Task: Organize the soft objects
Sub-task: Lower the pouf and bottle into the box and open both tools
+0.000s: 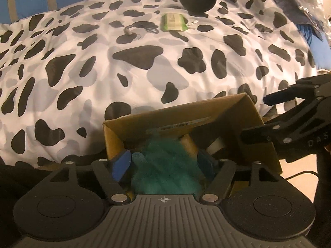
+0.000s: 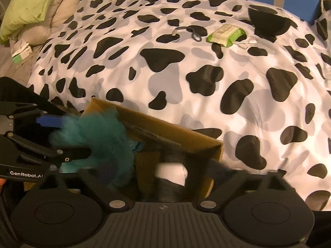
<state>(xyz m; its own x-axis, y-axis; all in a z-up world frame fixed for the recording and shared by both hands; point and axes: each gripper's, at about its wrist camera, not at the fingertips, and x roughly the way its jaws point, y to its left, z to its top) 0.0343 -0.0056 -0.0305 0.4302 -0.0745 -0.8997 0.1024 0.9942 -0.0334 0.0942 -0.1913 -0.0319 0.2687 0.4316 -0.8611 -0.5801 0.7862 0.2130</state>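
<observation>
One left gripper [image 1: 163,161]: jaws set partly apart around one teal furry toy [image 1: 165,165], held over the near edge of one cardboard box [image 1: 132,124]; whether the fur is firmly pinched cannot be told. One right gripper [image 1: 254,119]: seen spread wide at the box's right wall, nothing between its fingers. Box: open-topped, set against the bed edge; a white object [image 2: 171,170] and dark items are seen inside. One spotted duvet [image 2: 206,82]: broad bare middle beyond the box. Far side: one green packet [image 2: 225,34], one cable [image 2: 186,32], one black bowl [image 2: 269,23], well apart from the box
</observation>
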